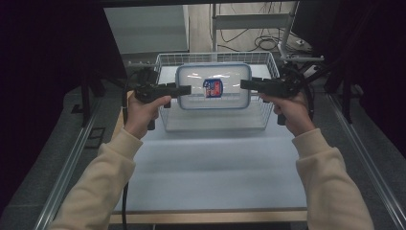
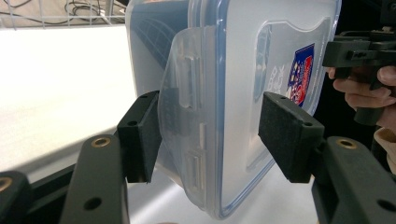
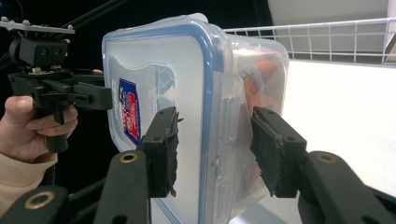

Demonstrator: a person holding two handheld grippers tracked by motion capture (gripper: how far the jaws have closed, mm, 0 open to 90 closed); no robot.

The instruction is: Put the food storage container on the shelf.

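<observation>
Two grippers, left gripper (image 1: 184,89), right gripper (image 1: 245,84), fingers grasping clear rounded-rectangular plastic container (image 1: 213,86).

place: lab rig – black curtains (image 1: 43,72) | metal frame (image 1: 249,21) | loose floor cables (image 1: 268,43)

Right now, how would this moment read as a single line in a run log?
container: lidded, held above wire basket | left gripper: clamps left end | right gripper: clamps right end | table: below
</observation>
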